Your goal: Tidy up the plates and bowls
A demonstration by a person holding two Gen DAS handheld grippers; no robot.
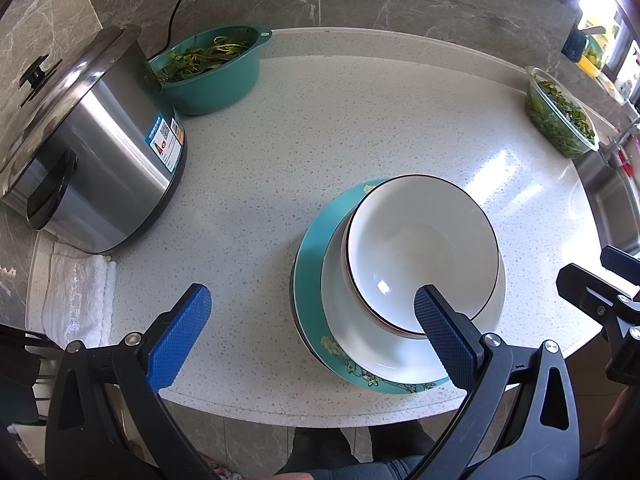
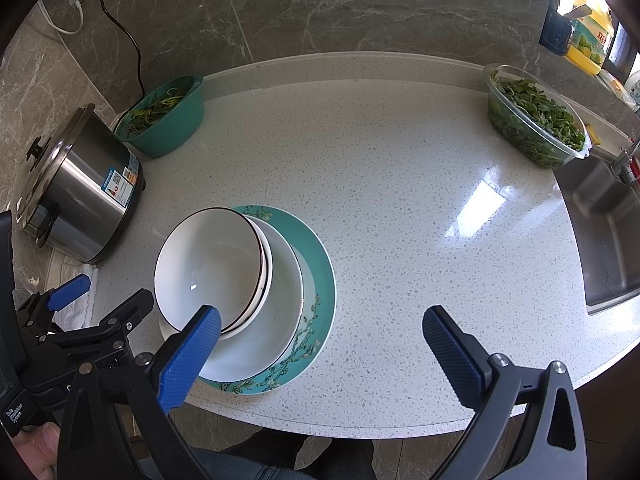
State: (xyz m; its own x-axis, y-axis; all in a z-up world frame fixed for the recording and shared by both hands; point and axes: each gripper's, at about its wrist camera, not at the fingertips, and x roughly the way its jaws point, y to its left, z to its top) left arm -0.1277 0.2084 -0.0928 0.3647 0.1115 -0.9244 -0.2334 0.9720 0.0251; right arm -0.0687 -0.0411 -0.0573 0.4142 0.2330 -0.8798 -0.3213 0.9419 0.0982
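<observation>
A stack stands near the counter's front edge. At the bottom lies a teal floral plate (image 1: 316, 240) (image 2: 320, 272), on it a wide white bowl (image 1: 348, 332) (image 2: 284, 300), and on top white bowls with a dark rim (image 1: 420, 248) (image 2: 208, 268), tilted. My left gripper (image 1: 312, 320) is open; its right finger overlaps the stack's front and its left finger hangs over bare counter. My right gripper (image 2: 320, 336) is open too, its left fingertip in front of the top bowl's rim. Neither holds anything.
A steel cooker (image 1: 88, 152) (image 2: 76, 196) stands on a white towel (image 1: 76, 296) at the left. A teal basin of greens (image 1: 212, 68) (image 2: 164, 116) sits behind it. A clear tub of greens (image 1: 560, 116) (image 2: 532, 120) is by the sink (image 2: 604, 232).
</observation>
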